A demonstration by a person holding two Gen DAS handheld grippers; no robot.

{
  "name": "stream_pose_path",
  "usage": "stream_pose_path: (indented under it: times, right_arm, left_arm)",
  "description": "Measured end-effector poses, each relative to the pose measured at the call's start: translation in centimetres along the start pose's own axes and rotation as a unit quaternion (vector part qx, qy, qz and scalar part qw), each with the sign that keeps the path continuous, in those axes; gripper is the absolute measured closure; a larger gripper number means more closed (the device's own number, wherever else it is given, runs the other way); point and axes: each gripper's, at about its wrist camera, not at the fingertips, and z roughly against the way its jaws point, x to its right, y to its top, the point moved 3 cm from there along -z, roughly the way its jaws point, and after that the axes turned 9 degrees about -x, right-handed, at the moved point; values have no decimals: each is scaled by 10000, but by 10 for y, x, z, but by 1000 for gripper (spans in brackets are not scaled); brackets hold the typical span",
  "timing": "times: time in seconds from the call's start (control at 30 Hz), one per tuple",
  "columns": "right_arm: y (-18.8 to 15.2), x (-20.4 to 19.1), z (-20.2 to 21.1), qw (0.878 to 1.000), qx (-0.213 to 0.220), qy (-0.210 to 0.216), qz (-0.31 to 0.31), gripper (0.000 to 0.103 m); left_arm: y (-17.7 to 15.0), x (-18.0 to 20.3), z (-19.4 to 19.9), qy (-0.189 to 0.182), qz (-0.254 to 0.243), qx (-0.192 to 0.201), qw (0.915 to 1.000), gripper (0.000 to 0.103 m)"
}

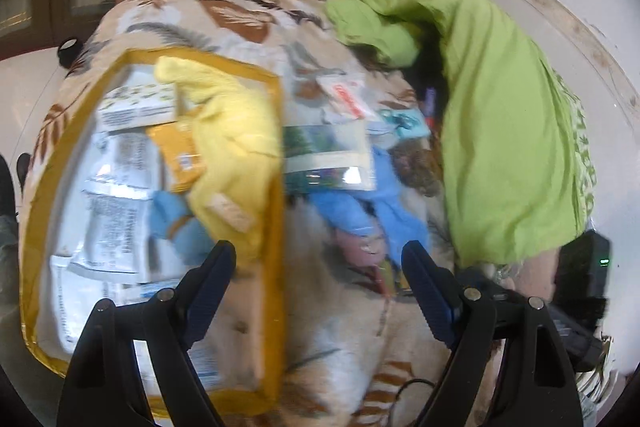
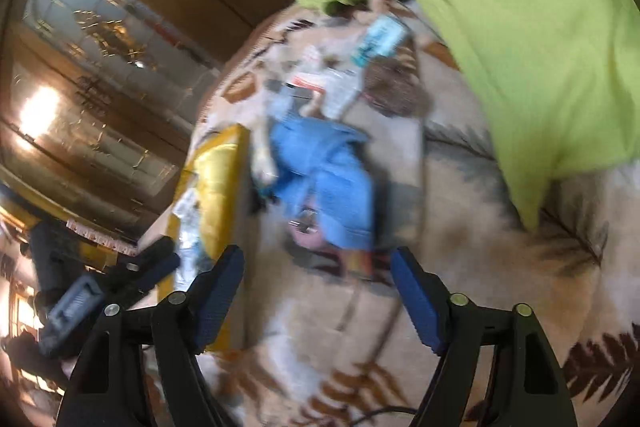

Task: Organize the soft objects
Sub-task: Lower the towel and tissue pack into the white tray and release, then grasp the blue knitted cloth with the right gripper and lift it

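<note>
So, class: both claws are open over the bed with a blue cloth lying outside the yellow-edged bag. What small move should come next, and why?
Probably lower the right claw onto the blue cloth and close on it. Both claws are open and empty, the cloth lies loose on the leaf-print blanket just ahead of the right one, and the yellow-edged bag beside it already holds a yellow cloth.

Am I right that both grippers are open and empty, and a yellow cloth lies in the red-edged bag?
Nearly. The bag's edge is golden yellow, not red, as the left wrist view shows. The yellow cloth does lie in it, and the left gripper and right gripper are open and empty.
</note>
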Motion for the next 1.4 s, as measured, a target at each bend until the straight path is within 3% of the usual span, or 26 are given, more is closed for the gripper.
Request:
stream_pose_path:
  times: [0.17, 0.3, 0.53, 0.63, 0.67, 0.73, 0.8, 0.87, 0.97, 1.03, 1.1, 1.2, 1.27, 1.4]
  right_arm:
    - [10, 14, -10, 9998, -104, 182, -79, 37]
    - [32, 3, -17, 9996, -68, 276, 68, 37]
    - [62, -4, -37, 9997, -211, 155, 0, 36]
    - [70, -2, -45, 9996, -273, 45, -6, 36]
    - [72, -1, -47, 9996, -288, -9, -19, 36]
    - [77, 3, -53, 9994, -331, -52, -58, 36]
    - [84, 3, -58, 9992, -380, -96, -22, 36]
    - [90, -1, -60, 9991, -393, -151, 82, 36]
    - [106, -15, -68, 9979, -446, -272, 378, 35]
    - [115, -22, -77, 9970, -505, -335, 480, 26]
    - [124, -28, -93, 9954, -648, -387, 584, 26]
    - [124, -40, -118, 9909, -815, -586, 898, 20]
    - [119, -46, -126, 9862, -757, -1015, 1068, 36]
    - [107, -46, -111, 9884, -613, -999, 966, 50]
  left_arm:
    - [10, 23, -14, 229, -247, -17, 9994, 19]
    - [41, 26, -34, 238, -132, -110, 9996, 19]
    - [79, 25, -88, 788, -116, -600, 9950, 19]
    - [83, 21, -99, 856, -19, -677, 9940, 41]
    - [83, 20, -100, 831, -9, -710, 9940, 50]
    - [83, 18, -103, 728, -12, -801, 9941, 56]
    - [81, 19, -98, 629, -168, -726, 9952, 81]
    - [79, 20, -88, 445, -238, -667, 9965, 89]
    - [73, 16, -64, 352, -337, -459, 9978, 93]
    - [68, 5, -52, 234, -223, -366, 9988, 95]
    - [62, -6, -38, 74, -84, -229, 9997, 102]
    - [54, -17, -26, -241, 130, -183, 9995, 102]
    - [46, -23, -25, -412, 292, -186, 9985, 102]
    - [33, -28, -18, -706, 549, -172, 9958, 102]
